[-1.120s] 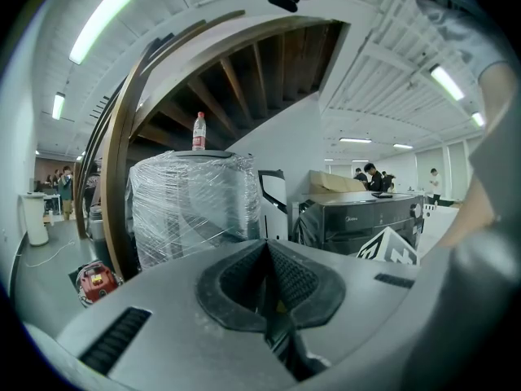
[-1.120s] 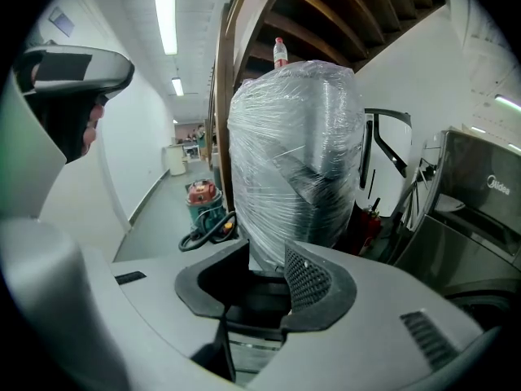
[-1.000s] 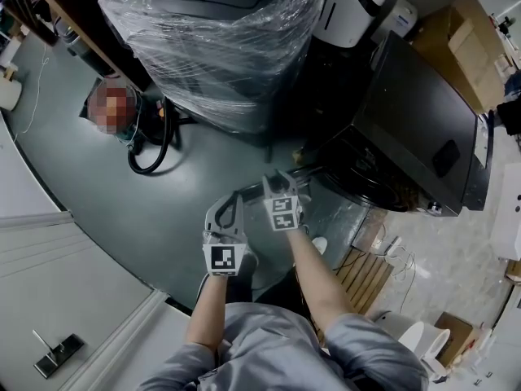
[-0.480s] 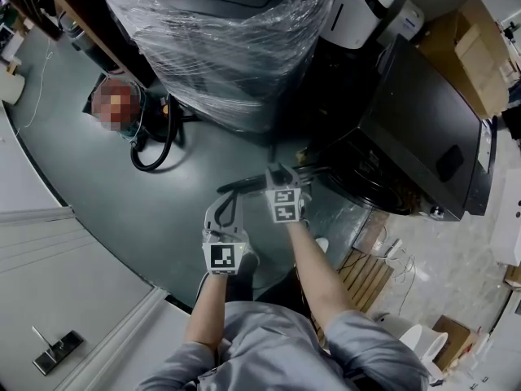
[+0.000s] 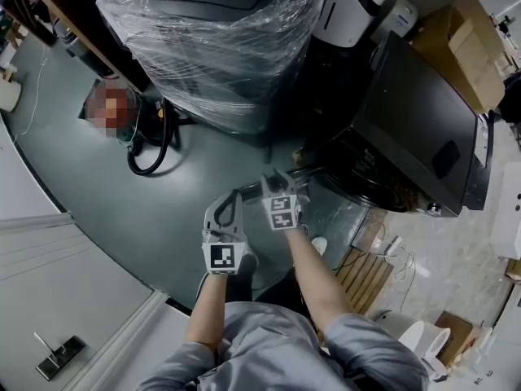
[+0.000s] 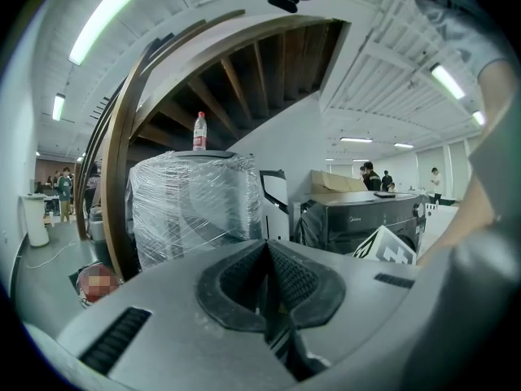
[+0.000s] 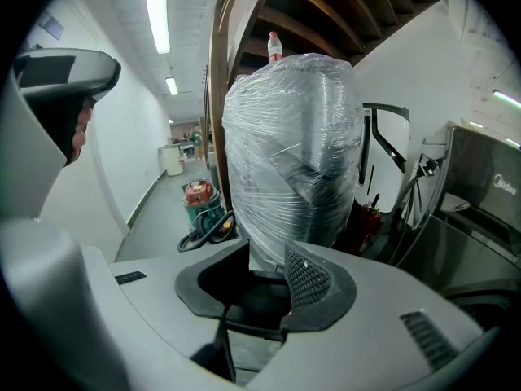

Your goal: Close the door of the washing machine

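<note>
The black front-loading washing machine [image 5: 415,120] stands at the right, and its drum opening [image 5: 366,177] is uncovered. Its door [image 5: 338,214] is swung open toward me, with what looks like its dark rim running past both gripper tips. My right gripper [image 5: 279,179] is held at that rim with its jaws open and nothing between them. My left gripper [image 5: 229,202] sits beside it to the left, with its jaws shut and empty. In the left gripper view the machine [image 6: 366,218] shows ahead to the right. In the right gripper view it [image 7: 488,210] fills the right edge.
A large plastic-wrapped appliance [image 5: 228,39] stands just left of the machine. A red vacuum with a black hose [image 5: 146,137] lies on the grey floor at the left. A wooden pallet [image 5: 366,275] and cardboard boxes [image 5: 468,39] are at the right. Several people stand far off.
The view swayed slightly and came back. Both grippers stay almost where they were, near the door's rim.
</note>
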